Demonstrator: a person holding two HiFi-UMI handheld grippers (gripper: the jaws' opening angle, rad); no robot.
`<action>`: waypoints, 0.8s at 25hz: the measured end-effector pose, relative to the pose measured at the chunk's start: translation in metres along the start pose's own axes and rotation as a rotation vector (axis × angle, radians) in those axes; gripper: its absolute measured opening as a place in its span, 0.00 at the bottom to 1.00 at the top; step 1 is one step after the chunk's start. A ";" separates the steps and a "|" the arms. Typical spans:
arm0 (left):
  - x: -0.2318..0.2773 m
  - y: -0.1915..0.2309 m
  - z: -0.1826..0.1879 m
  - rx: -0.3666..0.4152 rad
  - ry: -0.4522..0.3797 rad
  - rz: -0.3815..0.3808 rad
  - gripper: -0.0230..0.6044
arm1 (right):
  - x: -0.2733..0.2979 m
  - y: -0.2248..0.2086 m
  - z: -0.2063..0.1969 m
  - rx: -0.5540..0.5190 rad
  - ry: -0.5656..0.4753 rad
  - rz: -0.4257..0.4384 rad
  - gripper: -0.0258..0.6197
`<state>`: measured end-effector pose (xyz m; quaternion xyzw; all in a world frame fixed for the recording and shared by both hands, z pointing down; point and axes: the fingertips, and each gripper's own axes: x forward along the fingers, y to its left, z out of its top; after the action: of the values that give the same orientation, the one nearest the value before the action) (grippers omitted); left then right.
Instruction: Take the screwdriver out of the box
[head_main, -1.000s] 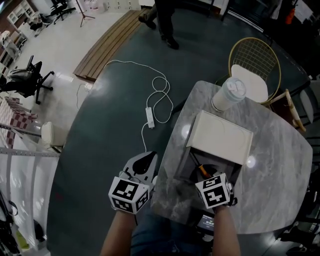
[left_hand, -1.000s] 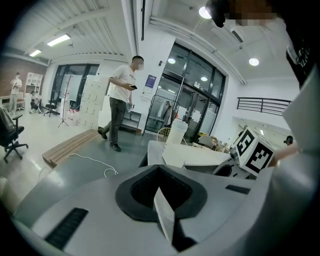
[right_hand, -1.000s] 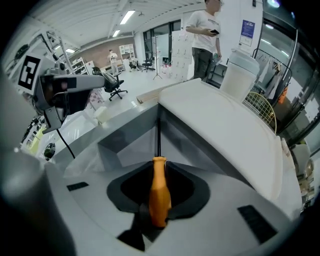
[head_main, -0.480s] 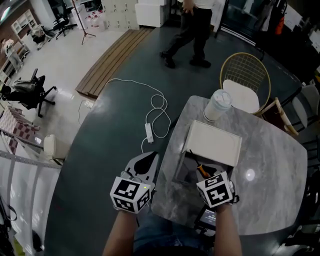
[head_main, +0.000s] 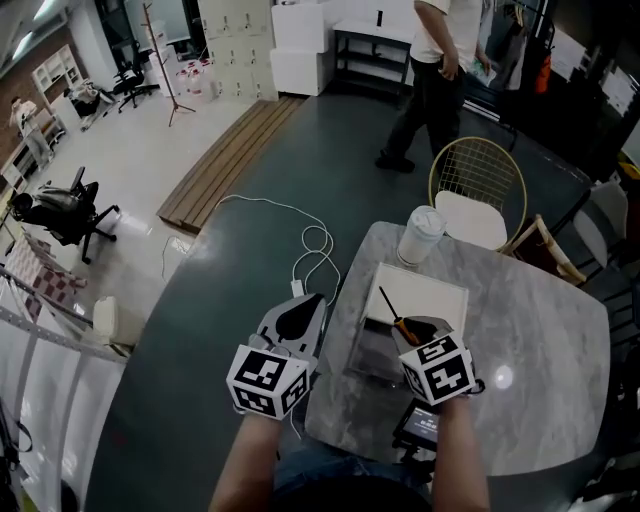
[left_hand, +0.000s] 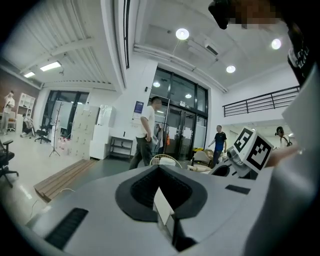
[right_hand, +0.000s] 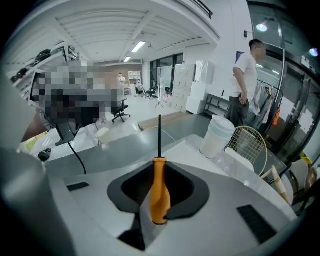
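Observation:
An orange-handled screwdriver (head_main: 404, 325) with a black shaft is held above the open box (head_main: 371, 352), its tip pointing away from me over the white lid (head_main: 430, 296). My right gripper (head_main: 416, 334) is shut on the orange handle (right_hand: 159, 189), and the shaft sticks straight out ahead between the jaws. My left gripper (head_main: 297, 318) hovers off the table's left edge, over the floor. Its jaws are shut with nothing between them (left_hand: 165, 216). The right gripper's marker cube (left_hand: 252, 149) shows at the right of the left gripper view.
The box stands on a grey marble table (head_main: 535, 370). A white lidded cup (head_main: 419, 235) stands behind it and a dark device (head_main: 425, 424) lies at the near edge. A wire chair (head_main: 478, 190) stands beyond. A white cable (head_main: 312, 243) lies on the floor. A person (head_main: 437, 70) stands far off.
Both grippers have risen. The screwdriver has come up out of the box in the right gripper. The person in the background has walked to the right.

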<state>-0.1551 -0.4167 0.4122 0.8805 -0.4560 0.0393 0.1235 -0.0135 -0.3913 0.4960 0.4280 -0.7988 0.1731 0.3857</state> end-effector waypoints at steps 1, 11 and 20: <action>0.001 0.000 0.008 0.012 -0.015 -0.002 0.06 | -0.004 -0.003 0.008 -0.006 -0.022 -0.003 0.18; 0.007 0.001 0.056 0.087 -0.109 -0.022 0.06 | -0.048 -0.013 0.068 0.050 -0.335 0.054 0.17; 0.015 -0.004 0.071 0.108 -0.145 -0.032 0.06 | -0.108 -0.027 0.102 -0.038 -0.703 -0.023 0.18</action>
<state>-0.1464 -0.4442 0.3452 0.8935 -0.4469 -0.0020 0.0431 -0.0029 -0.4095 0.3466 0.4633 -0.8809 -0.0040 0.0970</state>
